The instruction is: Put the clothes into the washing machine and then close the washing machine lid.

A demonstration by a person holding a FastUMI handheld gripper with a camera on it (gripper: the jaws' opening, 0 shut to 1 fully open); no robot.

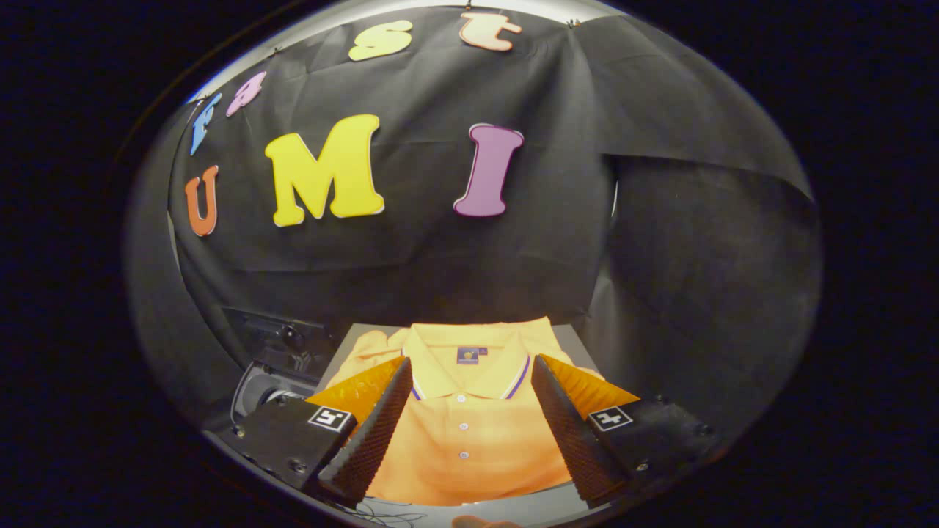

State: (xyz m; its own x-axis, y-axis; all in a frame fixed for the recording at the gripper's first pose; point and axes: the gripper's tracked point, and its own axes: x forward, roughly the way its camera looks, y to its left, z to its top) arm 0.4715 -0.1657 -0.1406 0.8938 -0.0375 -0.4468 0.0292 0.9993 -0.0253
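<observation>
An orange polo shirt (469,433) with a striped collar and white buttons lies flat on a grey surface (572,339), its collar toward the booth wall. My gripper (473,367) hovers over the shirt's chest, open wide, with the collar and button placket showing between the two fingers. Neither finger (381,425) presses on the cloth as far as I can tell. To the left of the shirt, partly behind the left finger, I see a dark machine with a round pale opening (264,389); it looks like the washing machine, and whether its lid is up I cannot make out.
The black cloth wall hangs close behind the surface and wraps round on the right. Dark hardware (286,337) stands behind the round opening at the left. A tangle of thin wire (389,513) lies at the near edge below the shirt.
</observation>
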